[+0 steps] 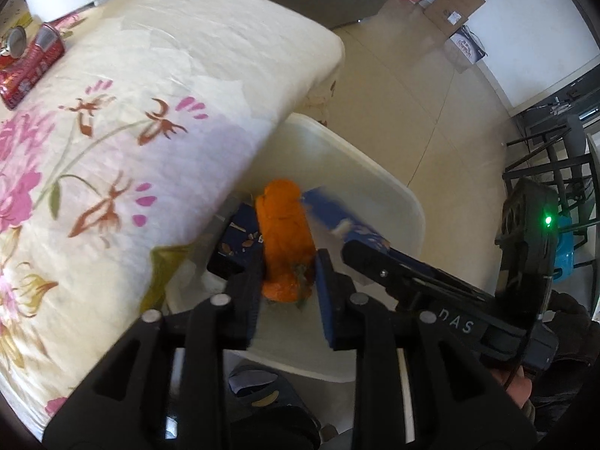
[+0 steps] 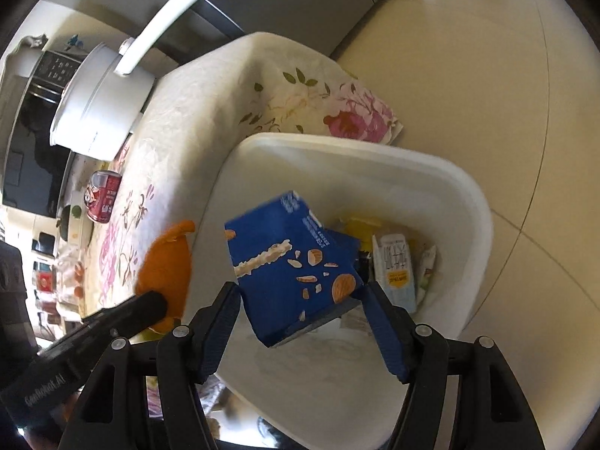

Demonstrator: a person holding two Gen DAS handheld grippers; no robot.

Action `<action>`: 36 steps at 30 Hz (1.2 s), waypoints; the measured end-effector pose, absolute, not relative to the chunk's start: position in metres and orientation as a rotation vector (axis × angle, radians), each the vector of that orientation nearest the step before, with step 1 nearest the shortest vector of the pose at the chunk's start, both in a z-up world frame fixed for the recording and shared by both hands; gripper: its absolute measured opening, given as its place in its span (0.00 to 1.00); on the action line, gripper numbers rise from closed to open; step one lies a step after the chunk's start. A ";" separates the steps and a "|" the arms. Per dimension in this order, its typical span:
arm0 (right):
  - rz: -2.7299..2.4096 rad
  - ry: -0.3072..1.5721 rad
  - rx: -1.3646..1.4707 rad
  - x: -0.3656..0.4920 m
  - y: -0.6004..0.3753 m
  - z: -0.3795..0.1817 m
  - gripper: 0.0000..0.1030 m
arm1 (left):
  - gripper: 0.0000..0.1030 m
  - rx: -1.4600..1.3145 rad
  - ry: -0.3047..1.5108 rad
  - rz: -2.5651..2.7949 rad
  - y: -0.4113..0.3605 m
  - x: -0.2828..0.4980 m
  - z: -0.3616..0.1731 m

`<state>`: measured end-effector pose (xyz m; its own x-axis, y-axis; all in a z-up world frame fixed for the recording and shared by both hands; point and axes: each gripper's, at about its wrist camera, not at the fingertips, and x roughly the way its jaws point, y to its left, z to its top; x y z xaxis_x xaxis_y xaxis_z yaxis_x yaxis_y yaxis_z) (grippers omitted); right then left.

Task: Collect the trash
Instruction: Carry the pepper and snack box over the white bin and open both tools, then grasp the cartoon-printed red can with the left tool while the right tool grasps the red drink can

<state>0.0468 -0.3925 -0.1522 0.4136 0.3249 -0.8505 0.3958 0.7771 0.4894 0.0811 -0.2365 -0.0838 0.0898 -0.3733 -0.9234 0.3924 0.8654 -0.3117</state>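
The left tool (image 1: pixel 287 262) holds an orange peel (image 1: pixel 285 240) between its pads at lower centre of its view, above the white trash bin (image 1: pixel 397 202) yet close to the edge of the floral-clothed table (image 1: pixel 150 112), so an early release could drop the peel on the cloth or floor. The right tool (image 2: pixel 300 292), jaws wide, brackets a tilted blue almond-milk carton (image 2: pixel 292 262) over the bin; contact looks loose, though I cannot be sure, and the carton could clip the rim.
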 end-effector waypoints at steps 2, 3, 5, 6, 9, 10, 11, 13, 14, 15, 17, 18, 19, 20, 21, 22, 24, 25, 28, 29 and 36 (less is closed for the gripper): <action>-0.054 1.170 0.752 0.046 -0.395 -0.158 0.75 | 0.49 0.042 1.400 -0.550 -0.237 0.079 -0.091; -0.060 1.175 0.756 0.046 -0.397 -0.160 0.76 | 0.51 0.056 1.401 -0.522 -0.236 0.080 -0.092; -0.059 1.185 0.772 0.041 -0.402 -0.164 0.76 | 0.57 0.056 1.369 -0.497 -0.233 0.081 -0.087; -0.067 1.190 0.783 0.038 -0.406 -0.167 0.76 | 0.58 0.050 1.351 -0.499 -0.231 0.081 -0.084; -0.085 1.190 0.795 0.032 -0.415 -0.168 0.75 | 0.59 0.021 1.347 -0.487 -0.226 0.082 -0.082; -0.079 1.184 0.798 0.031 -0.417 -0.167 0.75 | 0.59 0.017 1.351 -0.484 -0.225 0.082 -0.084; -0.078 1.182 0.796 0.031 -0.417 -0.165 0.75 | 0.59 0.014 1.357 -0.480 -0.224 0.083 -0.086; -0.080 1.175 0.774 0.031 -0.416 -0.159 0.75 | 0.59 0.006 1.351 -0.474 -0.220 0.083 -0.084; -0.074 1.171 0.766 0.031 -0.414 -0.156 0.75 | 0.59 0.004 1.347 -0.473 -0.220 0.082 -0.084; -0.059 1.163 0.755 0.032 -0.412 -0.152 0.75 | 0.59 -0.001 1.338 -0.470 -0.219 0.081 -0.082; -0.041 1.153 0.735 0.036 -0.407 -0.145 0.75 | 0.59 -0.013 1.327 -0.464 -0.209 0.083 -0.081; -0.029 1.146 0.720 0.037 -0.404 -0.141 0.75 | 0.59 -0.014 1.322 -0.460 -0.210 0.083 -0.080; -0.020 1.142 0.711 0.038 -0.402 -0.138 0.75 | 0.59 -0.013 1.316 -0.457 -0.210 0.083 -0.079; -0.011 1.138 0.706 0.039 -0.399 -0.135 0.75 | 0.59 -0.013 1.312 -0.456 -0.211 0.083 -0.079; -0.007 1.138 0.704 0.040 -0.398 -0.134 0.75 | 0.59 -0.015 1.307 -0.457 -0.210 0.083 -0.078; -0.003 1.137 0.702 0.040 -0.396 -0.132 0.75 | 0.59 -0.017 1.305 -0.455 -0.210 0.083 -0.078; 0.002 1.137 0.696 0.042 -0.393 -0.131 0.75 | 0.59 -0.021 1.302 -0.449 -0.207 0.084 -0.078; -0.002 1.139 0.696 0.042 -0.393 -0.131 0.75 | 0.59 -0.023 1.302 -0.448 -0.205 0.085 -0.077; -0.015 1.121 0.709 0.041 -0.399 -0.126 0.75 | 0.59 -0.050 1.297 -0.456 -0.194 0.085 -0.073; -0.024 1.112 0.711 0.040 -0.402 -0.124 0.75 | 0.59 -0.068 1.294 -0.461 -0.188 0.086 -0.070; -0.042 1.090 0.708 0.043 -0.410 -0.117 0.75 | 0.59 -0.081 1.235 -0.414 -0.144 0.098 -0.043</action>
